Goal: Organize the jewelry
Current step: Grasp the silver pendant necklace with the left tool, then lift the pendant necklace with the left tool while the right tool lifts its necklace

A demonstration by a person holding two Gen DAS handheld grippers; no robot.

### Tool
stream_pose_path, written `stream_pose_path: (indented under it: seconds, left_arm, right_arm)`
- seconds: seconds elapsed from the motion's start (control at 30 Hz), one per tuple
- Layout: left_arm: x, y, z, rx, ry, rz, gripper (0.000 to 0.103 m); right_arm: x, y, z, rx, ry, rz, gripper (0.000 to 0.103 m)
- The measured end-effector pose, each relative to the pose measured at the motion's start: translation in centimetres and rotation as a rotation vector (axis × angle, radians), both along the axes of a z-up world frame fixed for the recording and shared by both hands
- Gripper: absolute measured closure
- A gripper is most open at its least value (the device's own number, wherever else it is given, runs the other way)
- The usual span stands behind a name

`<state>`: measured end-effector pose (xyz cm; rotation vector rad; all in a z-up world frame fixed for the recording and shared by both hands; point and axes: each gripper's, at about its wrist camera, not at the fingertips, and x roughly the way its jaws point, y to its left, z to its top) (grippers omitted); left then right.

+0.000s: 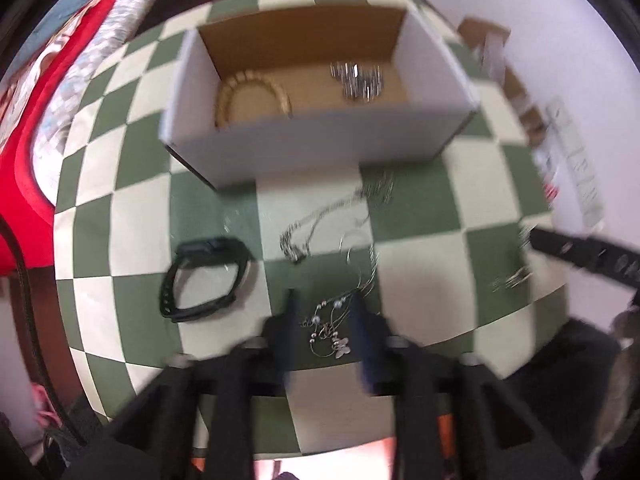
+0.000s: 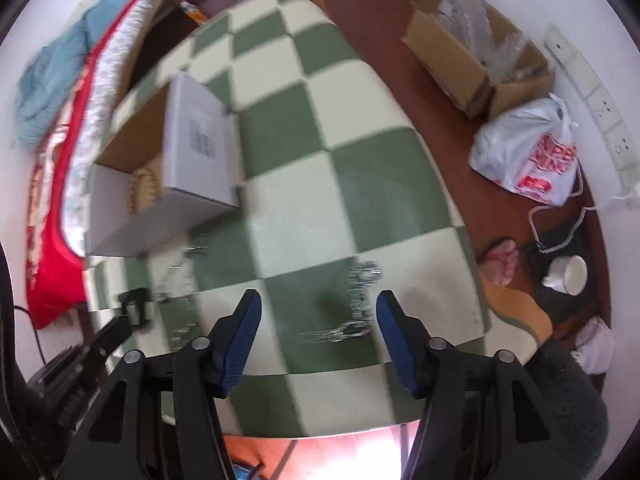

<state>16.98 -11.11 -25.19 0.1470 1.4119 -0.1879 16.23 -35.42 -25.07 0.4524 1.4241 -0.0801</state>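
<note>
pearl wire necklace (image 1: 332, 330) lies on the table (image 1: 420, 280) between left gripper (image 1: 325, 312) fingers, jaws wide. looks light, springy, snaggy; pinch the wire cluster. right gripper (image 2: 318, 312) wide over silver chain (image 2: 352, 312). box (image 1: 320, 148) beyond.

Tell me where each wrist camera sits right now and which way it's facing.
Left wrist: on the left gripper, angled down over the checkered cloth; open fingers flank a pearl necklace, black band to the left, box ahead. The right gripper's finger enters at right.
Right wrist: on the right gripper, open above a silver chain near the cloth's edge; cardboard box and plastic bag lie beyond. A grey sleeve shows.
Shared: cloth, box, black band; each sees the other gripper.
</note>
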Motion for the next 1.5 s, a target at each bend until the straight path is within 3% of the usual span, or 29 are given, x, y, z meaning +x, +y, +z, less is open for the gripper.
stream_pose_path:
  seconds: [0.03, 0.2, 0.27, 0.3, 0.33, 0.37, 0.43, 0.5, 0.6, 0.9, 1.0, 1.07, 1.17, 1.27, 1.3, 1.5]
  left_arm:
    - [-0.1, -0.2, -0.7, 0.012, 0.02, -0.004, 0.035]
    - [-0.5, -0.3, -2.6, 0.028, 0.029, 0.011, 0.034]
    - [-0.6, -0.3, -2.5, 0.023, 0.014, 0.013, 0.039]
    - [-0.6, -0.4, -2.2, 0.008, -0.002, 0.005, 0.057]
    - [-0.7, -0.5, -1.9, 0.01, -0.023, -0.006, 0.091]
    - [-0.7, -0.6, -1.8, 0.015, -0.024, -0.016, 0.096]
    - [-0.7, -0.9, -1.8, 0.027, -0.018, -0.029, 0.097]
    - [-0.4, -0.8, -1.6, 0.008, -0.022, -0.017, 0.103]
    - [-0.4, 0.0, -0.6, -0.035, -0.025, 0.015, 0.103]
    - [0.1, 2.9, 6.6, -0.156, -0.138, 0.074, 0.103]
    - [0.6, 3.4, 7.6, -0.197, -0.139, 0.07, 0.103]
    - [1.2, 3.9, 6.3, -0.224, -0.077, 0.089, 0.101]
    - [2.1, 3.9, 2.5, -0.252, 0.08, 0.131, 0.093]
    - [2.5, 3.7, 0.0, -0.223, 0.128, 0.147, 0.065]
    - [2.6, 3.5, -0.4, -0.213, 0.134, 0.142, 0.046]
    - [3.0, 0.0, -1.9, -0.064, 0.141, 0.02, 0.042]
  right_arm:
    - [-0.1, -0.3, -0.5, -0.011, 0.013, -0.004, 0.041]
    - [-0.4, -0.7, -2.5, -0.021, 0.062, -0.008, 0.041]
    - [-0.4, -0.4, -3.1, -0.035, 0.079, 0.003, 0.04]
    - [-0.3, 0.0, -3.1, -0.052, 0.072, 0.016, 0.04]
    - [-0.2, 0.4, -3.1, -0.072, 0.075, 0.028, 0.04]
    - [-0.2, 0.8, -3.1, -0.094, 0.08, 0.044, 0.042]
    - [-0.2, 2.0, -3.0, -0.173, 0.074, 0.095, 0.059]
    - [-0.3, 3.2, -2.9, -0.257, 0.063, 0.158, 0.096]
    - [-0.5, 4.1, -2.8, -0.283, 0.049, 0.194, 0.098]
    - [-1.6, 3.7, 0.7, -0.106, -0.06, 0.102, 0.1]
    - [-1.5, 3.7, 2.3, -0.076, -0.089, 0.098, 0.1]
    - [-1.3, 3.4, 3.2, -0.066, -0.111, 0.097, 0.1]
    - [-1.0, 3.6, 4.3, -0.058, -0.127, 0.095, 0.1]
    - [-0.5, 3.3, 4.1, -0.054, -0.115, 0.09, 0.1]
    - [-0.4, 3.3, 3.9, -0.056, -0.109, 0.089, 0.1]
    - [-0.2, 2.7, 2.2, -0.046, -0.071, 0.065, 0.1]
